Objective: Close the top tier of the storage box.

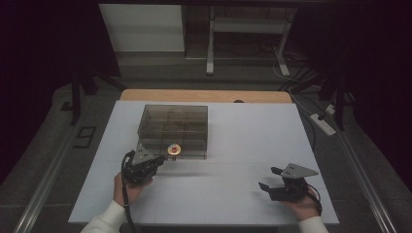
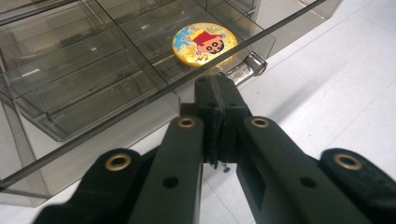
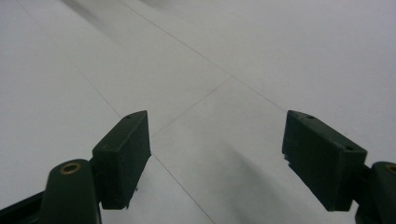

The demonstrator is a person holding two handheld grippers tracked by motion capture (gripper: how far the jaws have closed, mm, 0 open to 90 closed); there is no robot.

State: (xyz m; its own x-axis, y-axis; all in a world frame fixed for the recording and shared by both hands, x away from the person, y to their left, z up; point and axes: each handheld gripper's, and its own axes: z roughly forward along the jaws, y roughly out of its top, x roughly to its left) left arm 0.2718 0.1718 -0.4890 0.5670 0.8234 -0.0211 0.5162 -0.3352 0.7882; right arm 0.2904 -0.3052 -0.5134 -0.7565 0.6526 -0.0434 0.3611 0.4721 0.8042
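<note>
A smoky clear plastic box with several compartments stands on the white board. A round yellow cartoon badge lies at its front edge, seen through the lid as a bright disc. My left gripper is shut, its joined tips at the lid's front rim beside a clear latch; I see nothing between the jaws. My right gripper rests at the front right, well away from the box, and is open over bare board.
The white board lies on a wooden table. Beyond the table a desk frame stands on the floor, and a power strip with cables lies to the right. The surroundings are dark.
</note>
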